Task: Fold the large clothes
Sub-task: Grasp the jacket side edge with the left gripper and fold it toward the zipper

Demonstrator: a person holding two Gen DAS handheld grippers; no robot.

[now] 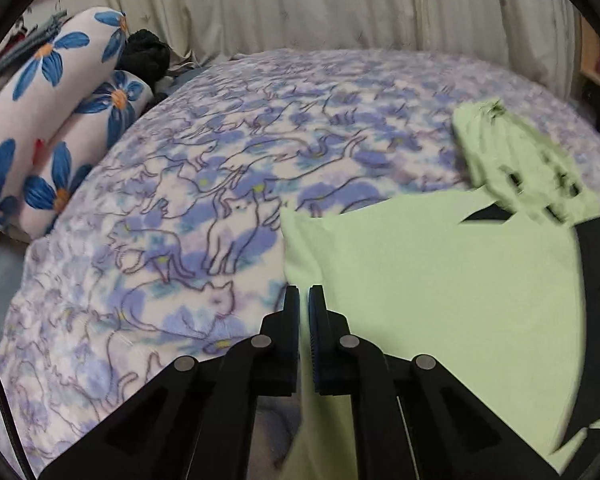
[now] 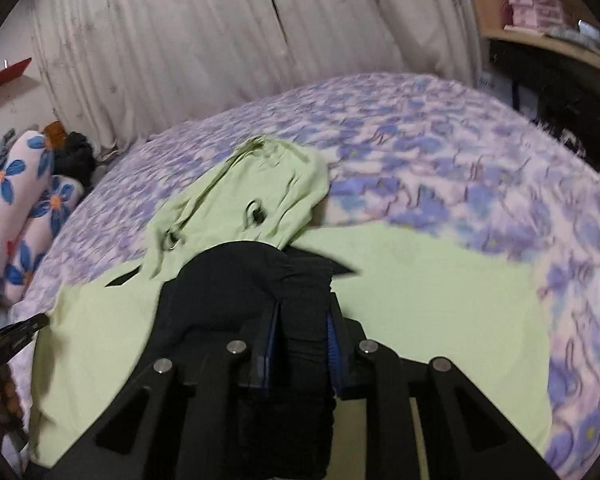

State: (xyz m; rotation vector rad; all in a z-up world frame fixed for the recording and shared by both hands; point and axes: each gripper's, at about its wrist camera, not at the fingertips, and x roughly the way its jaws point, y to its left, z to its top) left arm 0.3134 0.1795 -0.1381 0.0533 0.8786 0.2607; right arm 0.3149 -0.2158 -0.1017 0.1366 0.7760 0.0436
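Observation:
A pale green hoodie (image 2: 420, 300) with black sleeves lies spread on the bed, its hood (image 2: 252, 196) toward the curtains. My right gripper (image 2: 302, 320) is shut on a black sleeve cuff (image 2: 304, 292) and holds it over the green body. In the left wrist view the green body (image 1: 440, 288) fills the right half, the hood (image 1: 512, 160) beyond it. My left gripper (image 1: 304, 300) is shut on the green fabric's left edge, which runs up between its pads. A black sleeve (image 1: 598, 300) shows at the far right.
The bed has a purple cat-print blanket (image 1: 220, 184). Blue-flowered pillows (image 1: 48, 128) and a dark bundle (image 1: 146, 54) lie at its left end. Curtains (image 2: 220, 48) hang behind. A wooden shelf (image 2: 540, 36) with boxes stands at the right.

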